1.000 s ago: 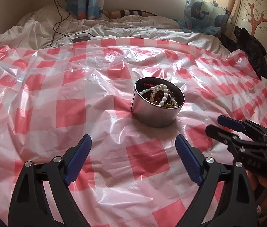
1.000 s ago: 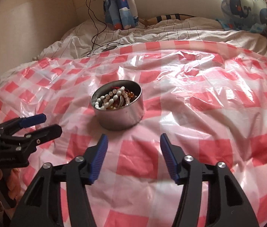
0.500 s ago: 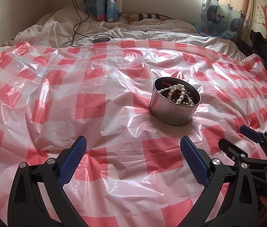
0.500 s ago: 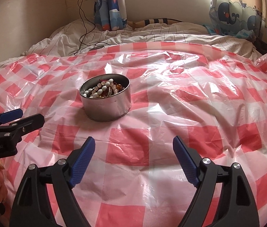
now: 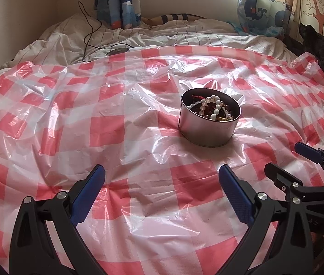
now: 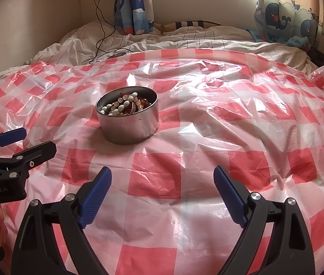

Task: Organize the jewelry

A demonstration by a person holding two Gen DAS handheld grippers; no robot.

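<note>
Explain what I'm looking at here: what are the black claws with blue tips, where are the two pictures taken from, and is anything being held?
No robot: a person holds a two-finger gripper in each hand, each carrying a camera that looks forward along its fingers. In the left wrist view the left gripper fills the bottom and the right gripper shows at the right edge. The right wrist view is the mirror case. On the bed lies a red-and-white checked plastic sheet. On it stands a round metal tin holding beaded jewelry. Nothing is held: the left gripper is wide open, the right gripper's jaws are opening, both empty and short of the tin.
</note>
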